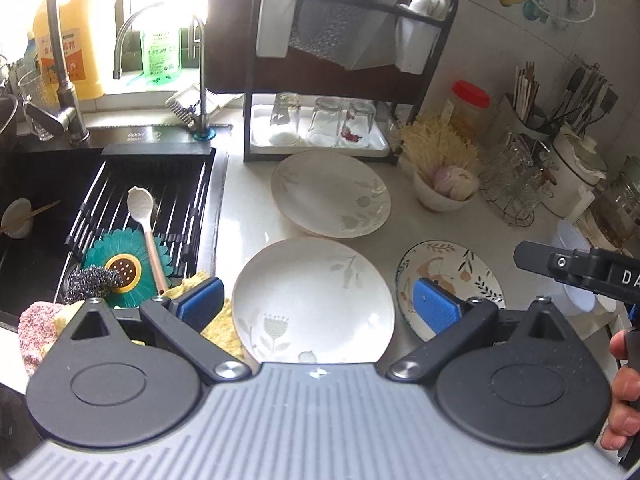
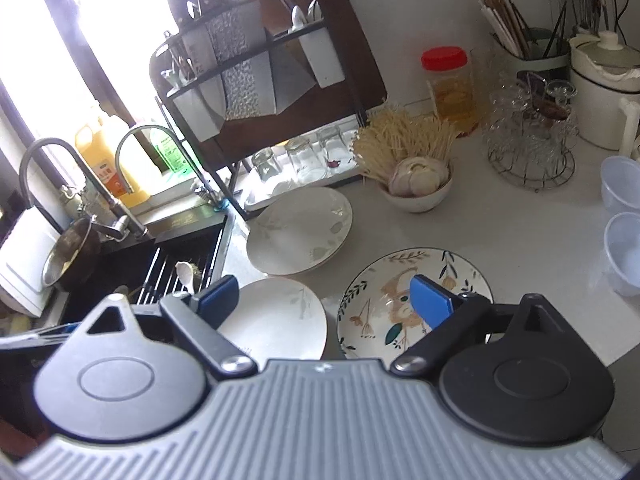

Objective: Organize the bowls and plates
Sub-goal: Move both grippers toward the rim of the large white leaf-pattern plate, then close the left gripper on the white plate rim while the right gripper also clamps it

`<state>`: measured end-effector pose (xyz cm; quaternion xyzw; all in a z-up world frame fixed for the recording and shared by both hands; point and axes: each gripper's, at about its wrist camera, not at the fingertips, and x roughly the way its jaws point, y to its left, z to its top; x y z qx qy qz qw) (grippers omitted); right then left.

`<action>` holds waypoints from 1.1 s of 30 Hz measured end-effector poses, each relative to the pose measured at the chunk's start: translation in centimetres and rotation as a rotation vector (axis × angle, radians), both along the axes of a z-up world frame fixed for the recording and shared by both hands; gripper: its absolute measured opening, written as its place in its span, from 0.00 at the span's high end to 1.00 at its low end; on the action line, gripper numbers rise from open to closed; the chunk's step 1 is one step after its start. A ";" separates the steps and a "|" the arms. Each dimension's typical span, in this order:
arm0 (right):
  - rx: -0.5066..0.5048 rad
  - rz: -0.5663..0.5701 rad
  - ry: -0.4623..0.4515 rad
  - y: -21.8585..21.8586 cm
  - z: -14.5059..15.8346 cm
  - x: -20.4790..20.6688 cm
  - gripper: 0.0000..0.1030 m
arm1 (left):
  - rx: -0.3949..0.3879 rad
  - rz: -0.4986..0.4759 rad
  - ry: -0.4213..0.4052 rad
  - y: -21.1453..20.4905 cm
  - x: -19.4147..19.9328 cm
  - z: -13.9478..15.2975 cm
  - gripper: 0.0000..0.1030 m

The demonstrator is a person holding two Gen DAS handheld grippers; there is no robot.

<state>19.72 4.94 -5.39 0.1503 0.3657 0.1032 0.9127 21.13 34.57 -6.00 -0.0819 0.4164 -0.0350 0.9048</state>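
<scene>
From the left wrist view, the left gripper (image 1: 316, 302) is spread wide and grasps nothing, hanging above the near white plate (image 1: 316, 296) on the counter (image 1: 460, 224), with the far white plate (image 1: 331, 194) behind it and the painted plate (image 1: 468, 268) to the right. From the right wrist view, the right gripper (image 2: 324, 300) is also spread wide and empty, above the gap between the near white plate (image 2: 280, 316) and the painted plate (image 2: 380, 296).

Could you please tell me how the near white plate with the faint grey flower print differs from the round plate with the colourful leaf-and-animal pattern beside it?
The white plate with the faint grey flower print has pale, sparse decoration; the plate with the colourful leaf-and-animal pattern is busily painted in green, orange and dark blue. The white plate looks larger and lies nearer the sink; the colourful one lies farther from it. Both lie flat and empty on the white counter.
</scene>
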 end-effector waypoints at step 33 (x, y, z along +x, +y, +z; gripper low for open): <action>0.004 -0.067 0.346 7.9 -13.5 5.2 0.74 | -0.126 -0.173 0.193 7.2 11.3 -14.4 0.55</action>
